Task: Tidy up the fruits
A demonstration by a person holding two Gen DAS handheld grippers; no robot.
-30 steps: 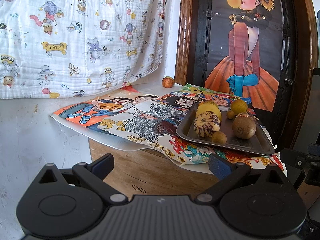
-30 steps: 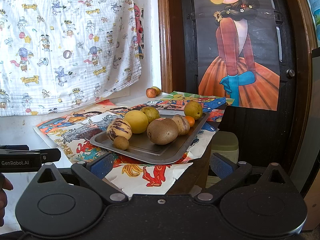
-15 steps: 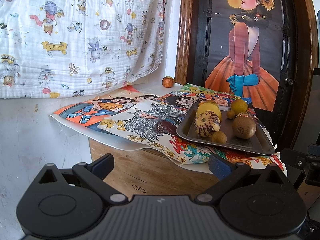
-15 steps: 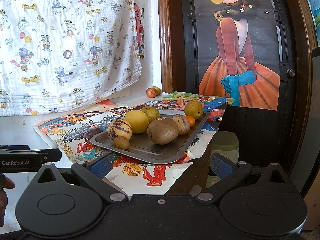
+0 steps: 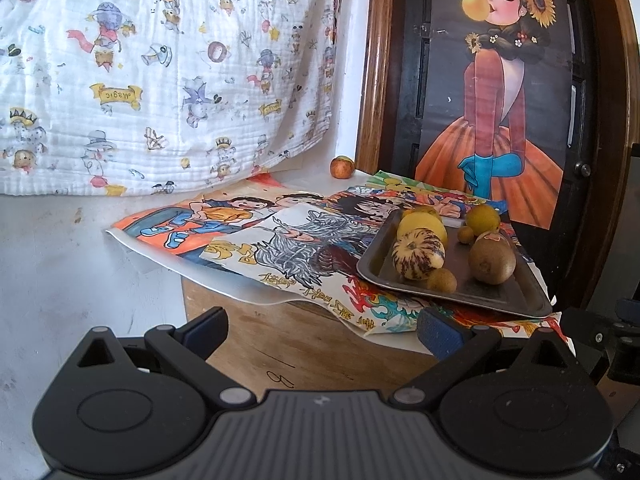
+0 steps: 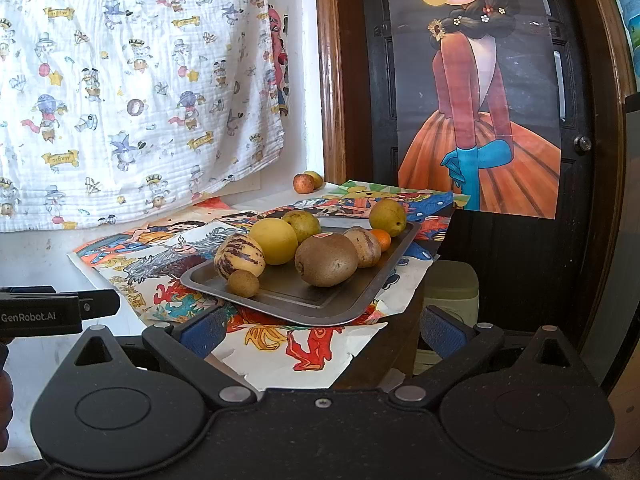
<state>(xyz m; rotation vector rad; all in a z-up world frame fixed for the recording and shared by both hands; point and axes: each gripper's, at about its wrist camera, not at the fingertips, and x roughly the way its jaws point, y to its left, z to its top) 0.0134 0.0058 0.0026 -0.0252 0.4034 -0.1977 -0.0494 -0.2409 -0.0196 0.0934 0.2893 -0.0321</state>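
A dark metal tray [image 6: 320, 300] [image 5: 516, 300] sits on cartoon paper sheets at the table's right end. It holds several fruits: a striped melon [image 6: 239, 256] [image 5: 417, 253], a yellow round fruit [image 6: 274, 240], a brown kiwi [image 6: 327, 260] [image 5: 491, 262], a small brown fruit [image 6: 243, 283], green-yellow pears and a small orange. A reddish fruit [image 6: 303, 183] [image 5: 341, 167] and a yellowish one lie loose at the back by the door frame. My left gripper [image 5: 322, 326] is open and empty, left of the tray. My right gripper [image 6: 320, 330] is open and empty, just in front of the tray.
Cartoon paper sheets [image 5: 240, 236] cover the wooden table [image 5: 288, 344]. A printed white cloth [image 5: 160, 72] hangs behind. A dark door with a girl poster [image 6: 480, 100] stands at the right. A pale bin [image 6: 452, 288] sits below the table's right edge. The left gripper's body [image 6: 48, 312] shows at the left.
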